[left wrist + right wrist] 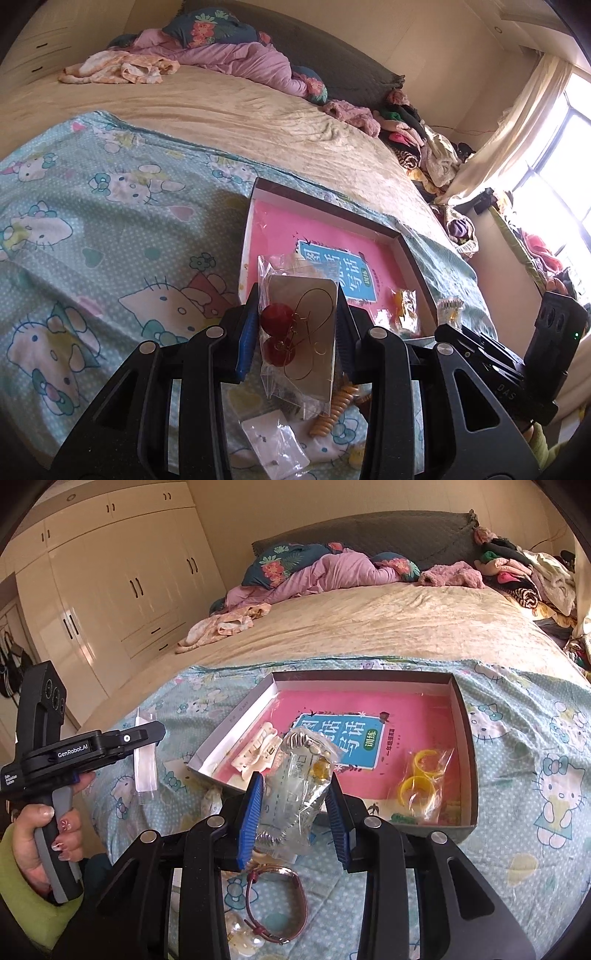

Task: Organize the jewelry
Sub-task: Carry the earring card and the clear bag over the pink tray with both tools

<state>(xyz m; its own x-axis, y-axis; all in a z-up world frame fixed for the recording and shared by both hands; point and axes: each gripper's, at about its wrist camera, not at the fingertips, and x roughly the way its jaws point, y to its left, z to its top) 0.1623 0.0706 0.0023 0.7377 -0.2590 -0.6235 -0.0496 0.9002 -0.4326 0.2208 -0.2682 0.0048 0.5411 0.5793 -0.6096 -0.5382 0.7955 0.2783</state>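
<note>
Earrings point(291, 332) in their bag are being pinched by my left gripper point(299, 321), box point(255, 206) at twelve o'clock; my right gripper point(295, 801) is pinching another bag point(295, 775). I'm judging slick plastic could slip.

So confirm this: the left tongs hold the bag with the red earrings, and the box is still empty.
Not empty. The right wrist view shows the box already holds a white hair clip and a bag of yellow rings. The left tongs do hold the red earrings bag.
</note>
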